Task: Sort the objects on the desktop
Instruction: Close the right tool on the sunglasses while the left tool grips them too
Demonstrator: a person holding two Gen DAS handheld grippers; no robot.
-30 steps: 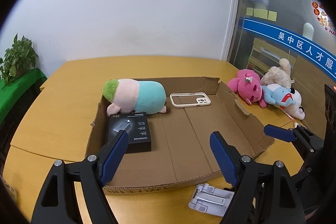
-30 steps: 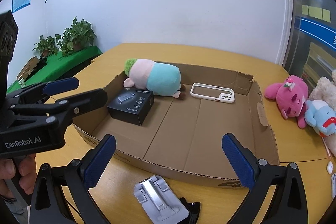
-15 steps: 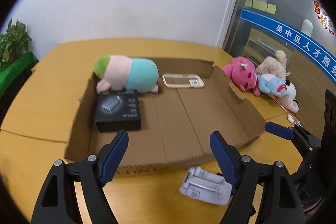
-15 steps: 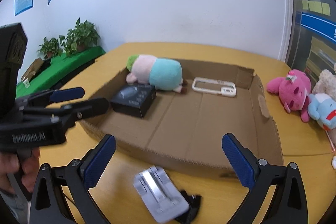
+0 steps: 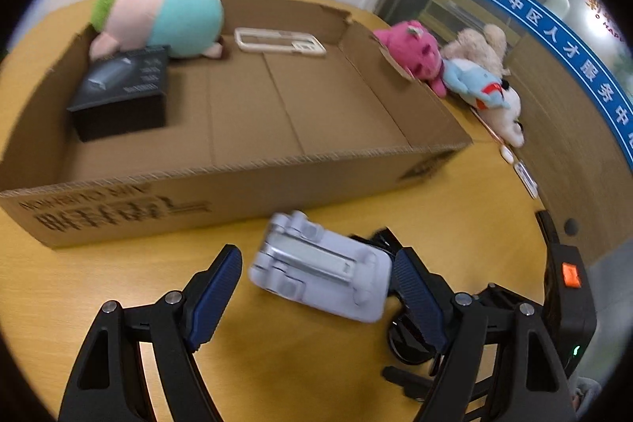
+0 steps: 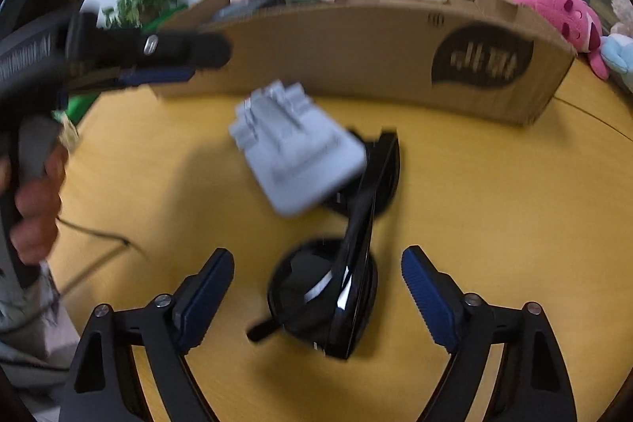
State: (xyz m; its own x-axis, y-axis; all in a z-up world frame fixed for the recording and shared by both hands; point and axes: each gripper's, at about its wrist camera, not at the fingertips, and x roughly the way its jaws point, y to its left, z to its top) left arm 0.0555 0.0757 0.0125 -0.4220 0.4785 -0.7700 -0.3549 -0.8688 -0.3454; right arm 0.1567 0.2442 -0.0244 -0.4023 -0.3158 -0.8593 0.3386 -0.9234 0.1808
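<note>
A grey folding phone stand [image 5: 320,271] lies on the yellow table in front of the cardboard box [image 5: 237,165]. My left gripper [image 5: 316,297] is open and tilted down, its blue pads on either side of the stand without pressing it. Black sunglasses [image 6: 328,287] lie folded just right of the stand [image 6: 292,157]. My right gripper [image 6: 316,297] straddles them; its jaws are closing, pads still apart from the frame. In the left wrist view the sunglasses [image 5: 399,335] are mostly hidden behind the right finger.
The box [image 6: 356,58] holds a green-pink-teal plush [image 5: 158,18], a black carton [image 5: 122,89] and a white phone case [image 5: 279,42]. Pink [image 5: 411,54], blue [image 5: 482,89] and beige [image 5: 478,46] plush toys lie right of it. A hand [image 6: 31,208] holds the left tool; a thin cable [image 6: 91,236] crosses the table.
Both grippers have dropped and tilted down toward the table in front of the box. The stand now sits between the left fingers, the sunglasses between the right, whose jaws have narrowed.
</note>
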